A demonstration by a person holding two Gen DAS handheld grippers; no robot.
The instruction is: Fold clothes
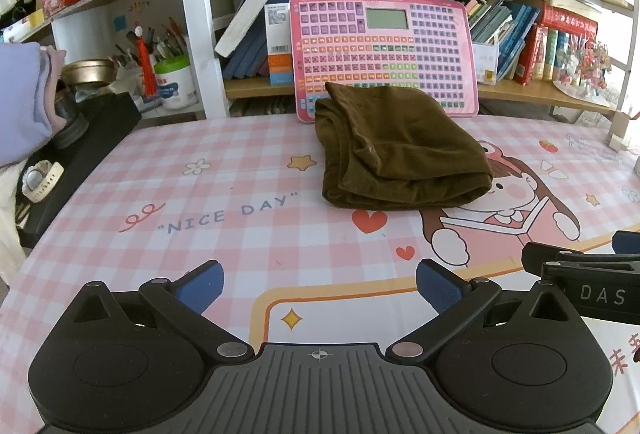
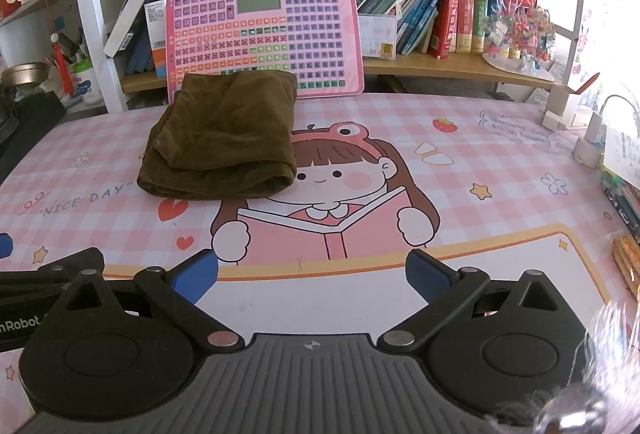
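I see both my left gripper [image 1: 320, 288] and right gripper [image 2: 312, 276] released, empty; the folded brown garment [image 1: 396, 150] lies at twelve o'clock.

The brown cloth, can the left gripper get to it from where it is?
Probably yes. The left gripper is open and empty, and only bare pink mat lies between it and the folded brown cloth, straight ahead.

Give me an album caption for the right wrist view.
Open right gripper faces a folded brown garment lying on the pink desk mat.
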